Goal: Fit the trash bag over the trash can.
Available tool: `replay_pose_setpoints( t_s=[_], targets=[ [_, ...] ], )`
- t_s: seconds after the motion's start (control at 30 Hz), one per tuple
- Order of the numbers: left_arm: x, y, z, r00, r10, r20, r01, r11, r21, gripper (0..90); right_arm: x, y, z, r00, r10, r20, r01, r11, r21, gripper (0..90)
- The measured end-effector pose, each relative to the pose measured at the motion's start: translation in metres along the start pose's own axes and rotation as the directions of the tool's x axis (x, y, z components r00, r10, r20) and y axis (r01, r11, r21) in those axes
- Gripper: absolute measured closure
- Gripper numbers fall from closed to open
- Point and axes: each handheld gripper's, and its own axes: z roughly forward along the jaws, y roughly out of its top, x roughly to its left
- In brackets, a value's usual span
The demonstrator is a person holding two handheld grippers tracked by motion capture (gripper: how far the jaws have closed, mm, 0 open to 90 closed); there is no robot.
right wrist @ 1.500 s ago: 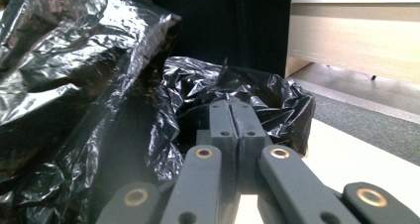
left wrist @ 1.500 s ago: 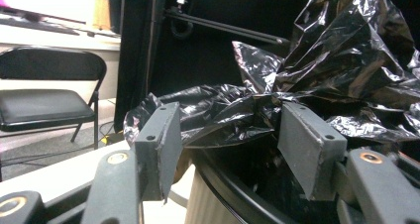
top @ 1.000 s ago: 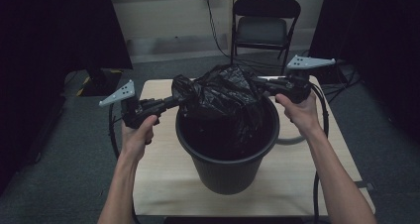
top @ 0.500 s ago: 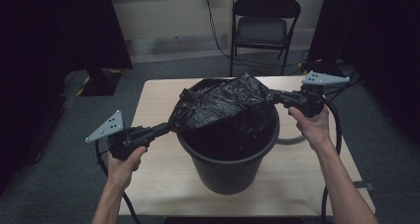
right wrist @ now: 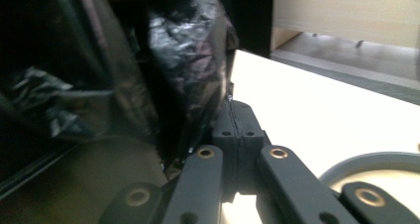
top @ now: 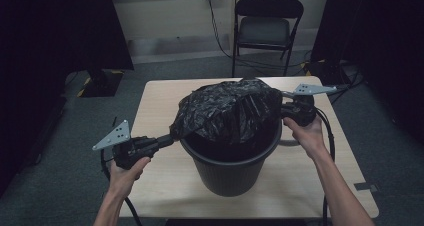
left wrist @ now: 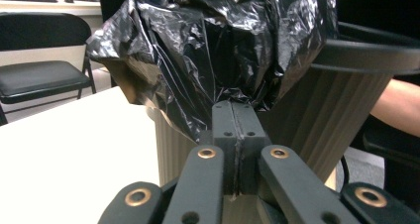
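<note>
Jaws clenched on both sides, each pinching an edge of the black bin bag (top: pixel 227 111). Left gripper (top: pixel 167 140): held low beside the bucket (top: pixel 232 166), its jaws pressed together on the bag's near-left edge. Right gripper (top: pixel 284 111): at the far-right rim, its jaws likewise closed on plastic. Bag: stretched as a canopy over the bucket's mouth, not yet seated around the rim. Bucket: dark, ribbed, standing on the wooden table (top: pixel 160 101). Grey ring (right wrist: pixel 371 164): lying on the table by the right gripper. Step in hand, by judgement: spreading the bag's opening. Next move likely calls for drawing both edges down over the rim without tearing the film.
</note>
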Motion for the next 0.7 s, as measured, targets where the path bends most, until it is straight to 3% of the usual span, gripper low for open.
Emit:
replay_pose_setpoints(
  t_s=[0.07,0.27,0.4,0.7],
  targets=[
    [0.002,0.003,-0.004,0.9999,-0.008,-0.01,0.008,0.9999,-0.013,74.5,-0.002,0.004,-0.003,0.9998,0.004,0.022,-0.004,1.0,-0.013,77.3],
    [0.005,0.01,-0.012,0.9997,-0.02,-0.015,0.019,0.998,-0.059,59.2,-0.009,0.016,-0.013,0.998,0.025,0.058,-0.021,0.997,-0.071,68.2],
    [0.006,0.01,-0.015,0.9995,-0.028,-0.012,0.028,0.998,-0.056,53.3,-0.011,0.023,-0.017,0.9973,0.032,0.066,-0.025,0.994,-0.102,64.6],
    [0.013,0.006,-0.03,0.9974,-0.061,-0.038,0.058,0.9957,-0.072,47.4,-0.013,0.03,-0.015,0.9964,0.034,0.078,-0.026,0.994,-0.111,63.6]
  ],
)
